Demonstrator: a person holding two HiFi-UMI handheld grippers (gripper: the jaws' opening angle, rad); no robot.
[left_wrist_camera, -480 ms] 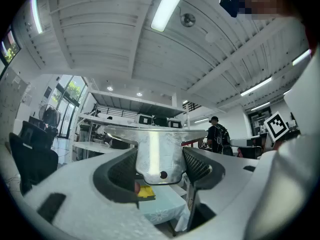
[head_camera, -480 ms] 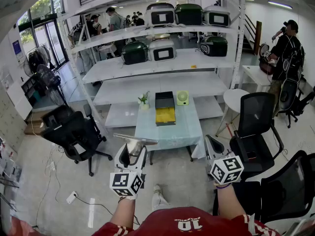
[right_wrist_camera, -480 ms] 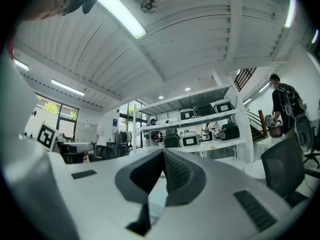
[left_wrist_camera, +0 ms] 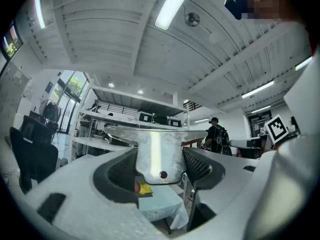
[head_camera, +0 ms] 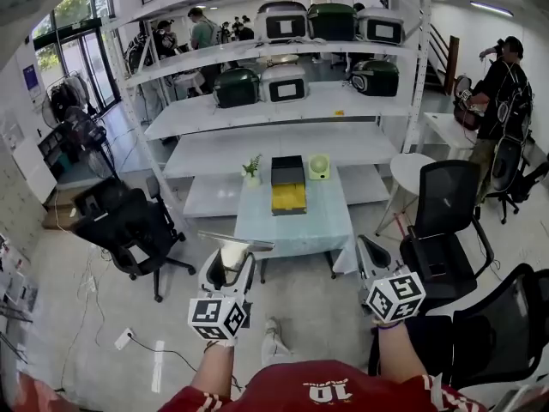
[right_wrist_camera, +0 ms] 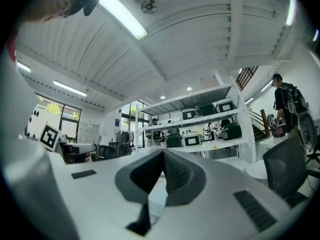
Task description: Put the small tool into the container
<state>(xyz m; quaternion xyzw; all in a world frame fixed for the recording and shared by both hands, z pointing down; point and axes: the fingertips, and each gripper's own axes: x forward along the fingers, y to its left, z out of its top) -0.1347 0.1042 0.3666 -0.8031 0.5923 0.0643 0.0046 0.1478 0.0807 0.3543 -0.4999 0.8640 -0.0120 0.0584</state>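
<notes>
The left gripper (head_camera: 230, 269) has its fingers set wide and clamped on the small tool (left_wrist_camera: 156, 146), a flat shiny metal blade with a broad straight edge and a small hole low in its neck. The blade stands up between the pads and points ahead, roughly level. The right gripper (head_camera: 369, 260) has its fingers pressed together on nothing. The black box-shaped container with a yellow inside (head_camera: 287, 172) sits well apart from both grippers, on the far half of the pale blue cloth-covered surface (head_camera: 296, 228), about midway between its left and right edges. The person stands back from the near edge, so the carry has yet to begin. A small potted green plant (head_camera: 251, 172) stands just beside the container toward the left edge, and a pale green round object (head_camera: 318, 169) toward the right edge. The grip looks to be on the narrow neck only, so a quick swing could let the blade pivot or slip out. The broad edge could also catch the container's rim if it arrives crosswise, or brush the plant and tip it.
</notes>
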